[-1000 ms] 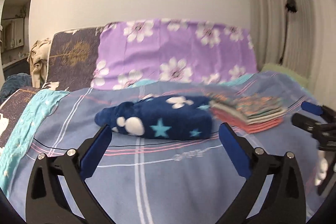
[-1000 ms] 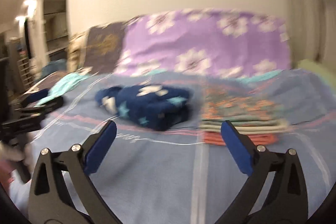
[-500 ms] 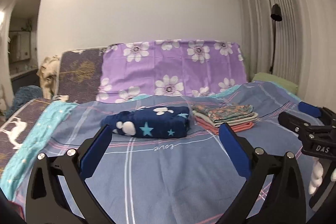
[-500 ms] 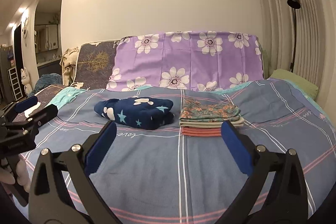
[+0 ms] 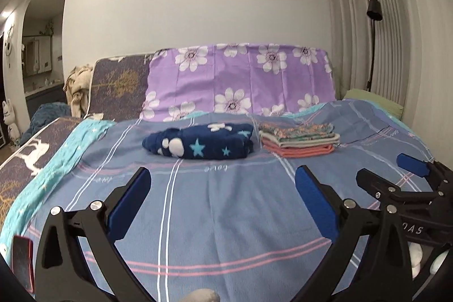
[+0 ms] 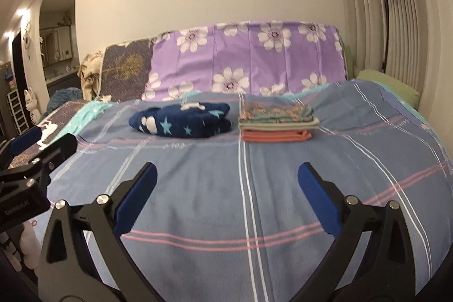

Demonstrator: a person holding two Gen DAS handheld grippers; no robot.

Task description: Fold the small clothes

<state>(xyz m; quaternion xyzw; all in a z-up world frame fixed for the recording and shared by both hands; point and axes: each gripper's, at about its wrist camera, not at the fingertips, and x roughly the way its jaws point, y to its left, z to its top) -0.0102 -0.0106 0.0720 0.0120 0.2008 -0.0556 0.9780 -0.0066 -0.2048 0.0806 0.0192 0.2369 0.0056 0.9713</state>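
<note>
Both grippers are spread wide and carry nothing. The left gripper (image 5: 220,179) fills the lower part of the left wrist view, its blue pads far from each other above the blue checked bedsheet (image 5: 226,217). The right gripper (image 6: 226,176) stands the same way in the lower part of the right wrist view, released and above the same sheet. In the left wrist view the right gripper also appears at the right edge of the frame, and in the right wrist view the left gripper appears at the left edge. The clothes lie in the middle of both frames, well apart from the grippers. A folded navy garment with stars (image 5: 199,145) is a little left of center. Just beside it, on the right, is a neat stack of folded clothes (image 5: 298,137), with a floral piece on top and a coral one at the bottom. Behind them, in the upper middle, a purple flowered cover (image 5: 240,81) hangs upright. A black floor lamp (image 5: 374,10) stands at the upper right before the curtain.
</note>
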